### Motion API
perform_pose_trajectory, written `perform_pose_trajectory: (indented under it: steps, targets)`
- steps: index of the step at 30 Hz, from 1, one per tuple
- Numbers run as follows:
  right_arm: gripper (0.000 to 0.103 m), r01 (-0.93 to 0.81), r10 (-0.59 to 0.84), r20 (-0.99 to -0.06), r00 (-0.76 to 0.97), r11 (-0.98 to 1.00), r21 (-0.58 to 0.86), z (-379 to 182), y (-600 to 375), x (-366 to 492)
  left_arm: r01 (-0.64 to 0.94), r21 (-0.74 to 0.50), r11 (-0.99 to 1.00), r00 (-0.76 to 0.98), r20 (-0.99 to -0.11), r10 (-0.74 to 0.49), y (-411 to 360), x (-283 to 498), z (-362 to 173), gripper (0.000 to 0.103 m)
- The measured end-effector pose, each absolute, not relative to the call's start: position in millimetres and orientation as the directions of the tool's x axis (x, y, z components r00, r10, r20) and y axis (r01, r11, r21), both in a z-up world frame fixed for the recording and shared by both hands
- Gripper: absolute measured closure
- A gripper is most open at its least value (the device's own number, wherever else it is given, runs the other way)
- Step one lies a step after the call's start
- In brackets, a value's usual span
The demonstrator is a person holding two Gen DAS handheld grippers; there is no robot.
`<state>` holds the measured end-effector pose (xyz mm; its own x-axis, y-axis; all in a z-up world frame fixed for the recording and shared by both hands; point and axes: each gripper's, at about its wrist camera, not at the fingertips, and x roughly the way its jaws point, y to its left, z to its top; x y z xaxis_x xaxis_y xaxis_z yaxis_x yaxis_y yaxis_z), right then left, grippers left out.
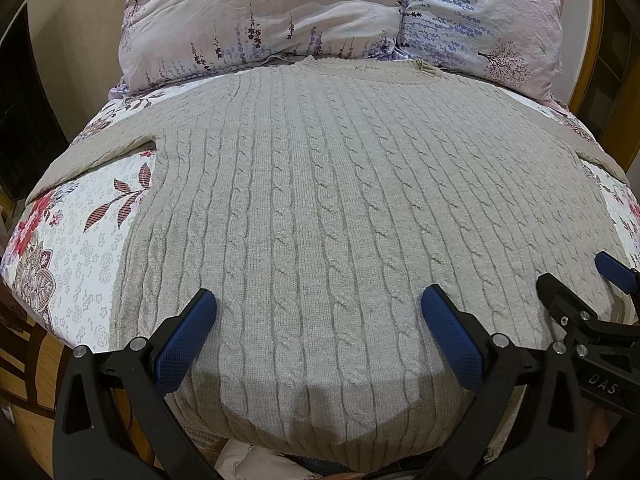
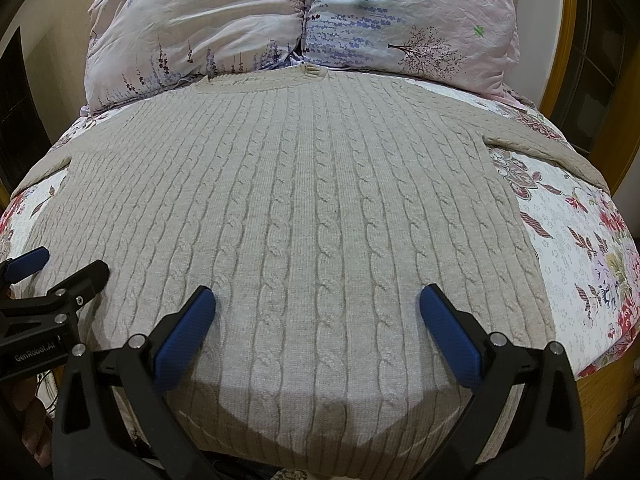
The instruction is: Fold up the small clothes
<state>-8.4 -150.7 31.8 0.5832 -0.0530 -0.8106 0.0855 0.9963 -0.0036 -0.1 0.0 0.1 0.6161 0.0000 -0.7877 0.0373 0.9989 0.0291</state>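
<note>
A beige cable-knit sweater (image 1: 320, 200) lies flat on the bed, collar at the far end, hem at the near edge, sleeves spread out to both sides. It also fills the right wrist view (image 2: 300, 208). My left gripper (image 1: 319, 304) is open and empty, hovering over the hem area left of centre. My right gripper (image 2: 317, 302) is open and empty over the hem right of centre. Each gripper shows in the other's view: the right gripper (image 1: 572, 276) at the right edge, the left gripper (image 2: 68, 266) at the left edge.
Two floral pillows (image 1: 280, 20) lean at the head of the bed behind the collar. A floral bedsheet (image 2: 580, 248) shows beside the sweater on both sides. A wooden bed frame (image 2: 600, 120) rises at the right. A dark cabinet (image 1: 24, 120) stands at the left.
</note>
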Motion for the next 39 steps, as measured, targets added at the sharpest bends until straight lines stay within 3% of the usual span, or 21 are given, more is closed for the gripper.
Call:
perform_pose_trajectory:
  steps: [24,39]
  targets:
    - [0.002,0.072,-0.046,-0.812,0.581,0.997,-0.005,32.9,-150.3,-7.5,0.037,0.029,0.999,0.607,-0.795,0.000,-1.1,1.3,0.5,0.001]
    - [0.002,-0.177,0.108,-0.852,0.513,0.984,0.018,35.8,-162.5,7.1,0.120,0.023,0.993,0.493,-0.869,-0.039,1.2,18.5,2.0,0.001]
